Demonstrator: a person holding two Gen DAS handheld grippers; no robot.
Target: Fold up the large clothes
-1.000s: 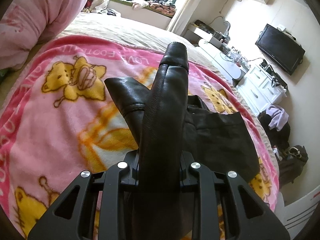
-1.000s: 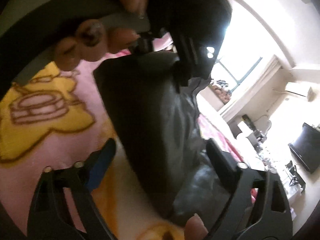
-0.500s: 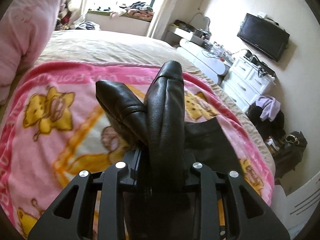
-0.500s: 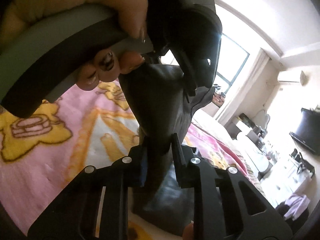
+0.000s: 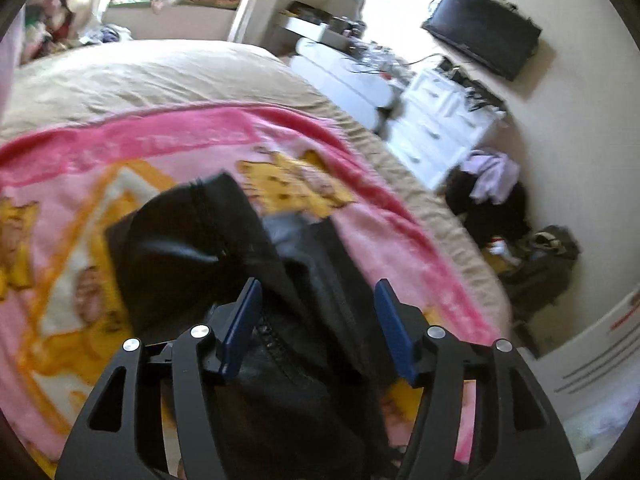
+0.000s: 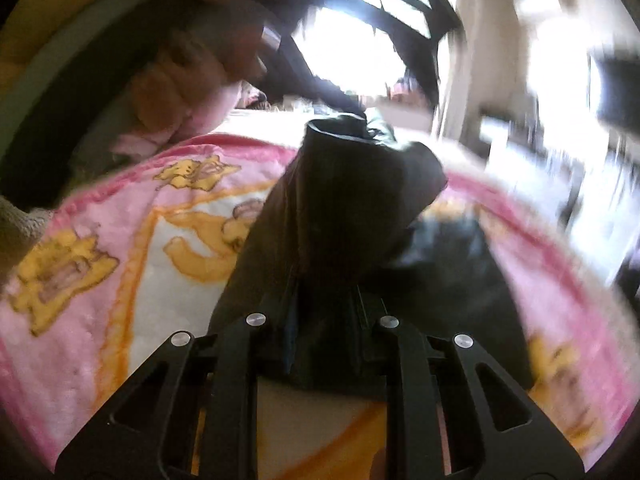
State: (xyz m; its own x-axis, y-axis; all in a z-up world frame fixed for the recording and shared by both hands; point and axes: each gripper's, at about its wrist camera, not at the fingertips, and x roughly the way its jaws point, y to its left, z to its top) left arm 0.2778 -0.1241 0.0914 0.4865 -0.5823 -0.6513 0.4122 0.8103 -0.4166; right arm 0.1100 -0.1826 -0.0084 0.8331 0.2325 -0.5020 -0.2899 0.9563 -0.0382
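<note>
From the left wrist we see our left claw [image 5: 316,320] opening, the black leather garment [image 5: 224,240] loose between its blue pads on the pink blanket [image 5: 120,144]. From the right wrist, our right claw [image 6: 324,312] pinches a raised fold of that garment [image 6: 344,200].

Bare pink blanket [image 5: 68,216] left of the bunched black jacket [image 5: 192,240].

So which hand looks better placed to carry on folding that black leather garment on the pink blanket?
Right. The right gripper is shut on the black leather garment, lifting a fold off the pink cartoon blanket. The left gripper has its jaws opening around the garment, no longer pinching it.
</note>
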